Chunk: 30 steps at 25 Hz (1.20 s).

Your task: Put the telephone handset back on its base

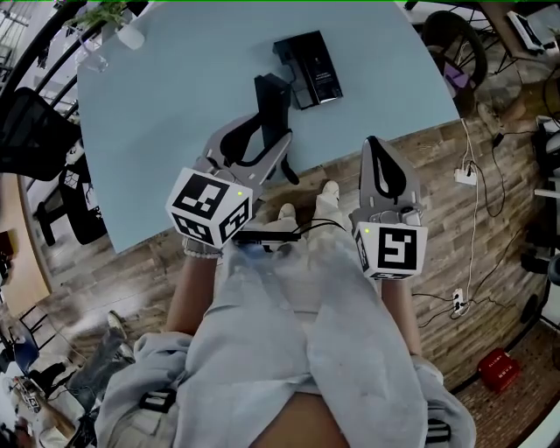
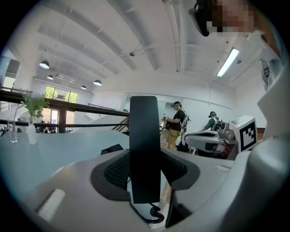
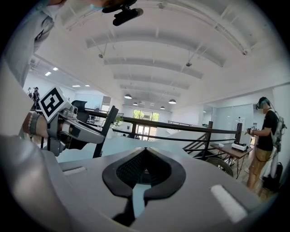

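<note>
So far only the pickup looks done: my left gripper [image 1: 256, 150] is clamped on the handset [image 1: 272, 109], upright over the near edge of the desk [image 1: 175, 114]. The base [image 1: 308, 68] sits further in, well apart, so carrying and seating are left. My right gripper [image 1: 381, 149] hangs beside the desk, jaws together on nothing. The coiled cord [image 2: 154, 216] under the handset might snag; a plant [image 1: 112, 19] stands far off.

The handset [image 1: 272, 109], in the left hand-held gripper [image 1: 267, 133], is before the base [image 1: 311, 68] on the table [image 1: 175, 114].
</note>
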### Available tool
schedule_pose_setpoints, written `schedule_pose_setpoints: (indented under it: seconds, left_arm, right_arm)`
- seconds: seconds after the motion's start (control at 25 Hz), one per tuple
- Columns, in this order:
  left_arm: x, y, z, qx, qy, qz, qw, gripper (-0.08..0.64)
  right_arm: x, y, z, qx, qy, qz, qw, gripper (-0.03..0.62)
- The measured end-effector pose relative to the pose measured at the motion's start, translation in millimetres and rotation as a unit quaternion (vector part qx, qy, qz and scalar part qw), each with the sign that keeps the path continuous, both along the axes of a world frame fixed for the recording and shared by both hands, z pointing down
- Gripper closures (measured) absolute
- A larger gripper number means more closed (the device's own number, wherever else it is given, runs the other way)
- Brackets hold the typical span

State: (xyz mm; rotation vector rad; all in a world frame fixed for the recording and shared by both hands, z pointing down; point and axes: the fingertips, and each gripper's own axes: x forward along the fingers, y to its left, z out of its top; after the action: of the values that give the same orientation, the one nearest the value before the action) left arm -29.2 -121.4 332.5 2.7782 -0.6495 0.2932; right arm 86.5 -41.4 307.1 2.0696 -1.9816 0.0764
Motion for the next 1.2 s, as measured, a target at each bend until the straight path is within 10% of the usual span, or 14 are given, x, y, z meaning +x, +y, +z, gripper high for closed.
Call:
schedule_pose_setpoints:
  seconds: [1.2]
  left_arm:
    - [42,-44,23,-0.051,-0.027,-0.125,0.9905,0.359]
  right_arm:
    - [59,-70,17,-0.029,-0.011,-0.117,0.993,0.586]
